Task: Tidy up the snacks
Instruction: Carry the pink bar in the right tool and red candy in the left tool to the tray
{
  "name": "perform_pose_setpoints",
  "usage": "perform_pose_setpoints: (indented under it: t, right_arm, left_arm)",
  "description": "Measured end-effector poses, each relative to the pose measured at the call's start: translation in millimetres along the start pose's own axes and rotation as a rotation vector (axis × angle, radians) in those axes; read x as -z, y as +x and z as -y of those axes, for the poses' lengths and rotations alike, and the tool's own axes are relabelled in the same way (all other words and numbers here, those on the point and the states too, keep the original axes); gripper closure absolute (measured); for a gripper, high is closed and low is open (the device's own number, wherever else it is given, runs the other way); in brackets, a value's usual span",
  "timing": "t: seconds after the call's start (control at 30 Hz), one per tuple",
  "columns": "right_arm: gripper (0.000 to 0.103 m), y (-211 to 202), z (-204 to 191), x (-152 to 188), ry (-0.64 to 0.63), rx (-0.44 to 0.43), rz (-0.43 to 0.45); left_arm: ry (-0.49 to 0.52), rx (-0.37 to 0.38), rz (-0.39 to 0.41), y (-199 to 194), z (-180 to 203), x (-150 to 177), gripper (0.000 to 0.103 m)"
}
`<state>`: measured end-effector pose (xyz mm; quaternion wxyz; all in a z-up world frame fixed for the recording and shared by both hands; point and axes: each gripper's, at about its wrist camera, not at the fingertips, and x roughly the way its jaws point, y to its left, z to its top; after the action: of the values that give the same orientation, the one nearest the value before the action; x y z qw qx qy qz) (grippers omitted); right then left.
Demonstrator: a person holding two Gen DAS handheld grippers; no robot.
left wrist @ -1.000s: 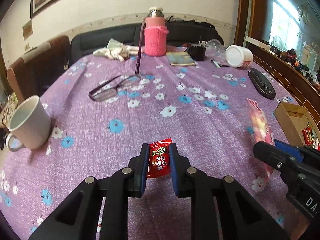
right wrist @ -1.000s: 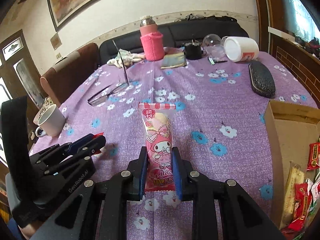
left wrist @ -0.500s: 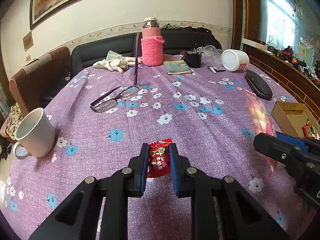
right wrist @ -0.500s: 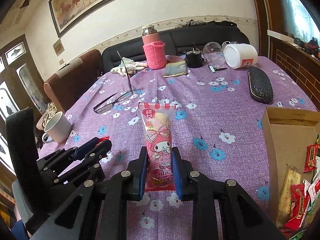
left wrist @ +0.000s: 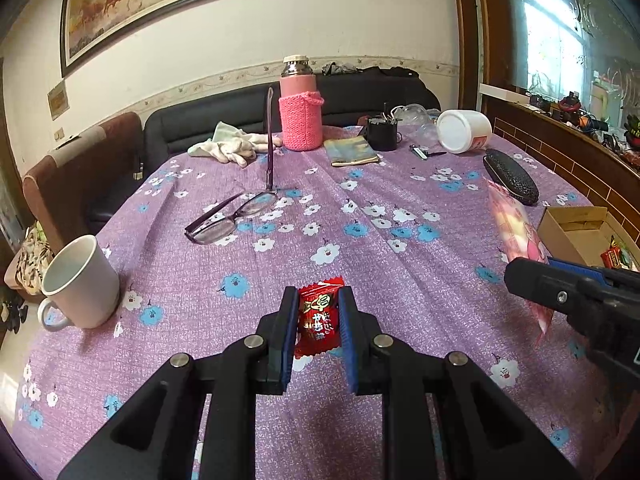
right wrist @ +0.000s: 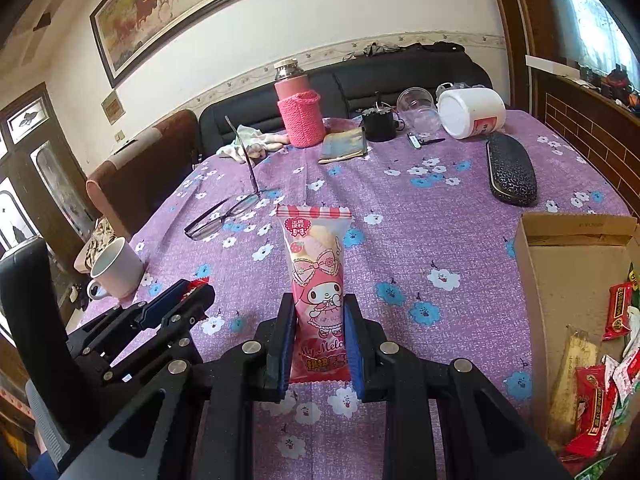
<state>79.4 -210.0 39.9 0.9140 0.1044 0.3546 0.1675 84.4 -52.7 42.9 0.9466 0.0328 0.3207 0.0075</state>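
Presently, left tongs (left wrist: 319, 322) pinched a red candy (left wrist: 318, 316); right tongs (right wrist: 320, 334) clamped a pink snack pack (right wrist: 318, 280), upright above the purple floral surface (right wrist: 400, 200).

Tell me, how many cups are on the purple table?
3: a white mug at the left edge, a black cup and a clear plastic cup at the far end. Others may be hidden.

Framed horse painting (right wrist: 192, 4) above black sofa (right wrist: 360, 92).
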Motion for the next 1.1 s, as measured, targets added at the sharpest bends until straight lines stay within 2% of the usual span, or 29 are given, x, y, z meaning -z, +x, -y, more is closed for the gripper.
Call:
perform_pose_setpoints:
  t: [0.2,0.27,0.4,0.57,0.73,0.9,1.1]
  right_arm:
    - [0.078,-1.9,1.1,-0.5,0.002,0.01,0.01]
    - [0.078,-3.1,3.1,-1.5,0.008,0.014,0.014]
    - [0.078,-15.0,12.9,-4.0,0.063,0.012,0.035]
    - [0.078,-49.1,36.5,3.2,0.152,0.044,0.106]
    - [0.079,-89.2,73.6,25.2,0.241,0.14,0.186]
    - [0.079,-130.4,119.7,47.2,0.318,0.301,0.275]
    - [0.079,-161.0,169.0,66.7,0.431,0.337,0.311]
  left_arm:
    - [0.008,0.002,0.019,-3.7,1.5,-1.2,0.084]
    - [0.003,0.025,0.03,-7.1,1.0,-2.1,0.084]
    - [-0.044,0.148,0.069,-20.9,-7.5,-7.6,0.084]
    - [-0.079,0.278,0.162,-44.6,-16.3,-14.2,0.084]
    - [-0.043,0.334,0.174,-51.4,-4.0,-14.1,0.084]
    - [0.002,0.363,0.18,-59.9,11.8,-9.6,0.084]
    - [0.021,0.425,0.162,-69.4,28.9,-6.1,0.084]
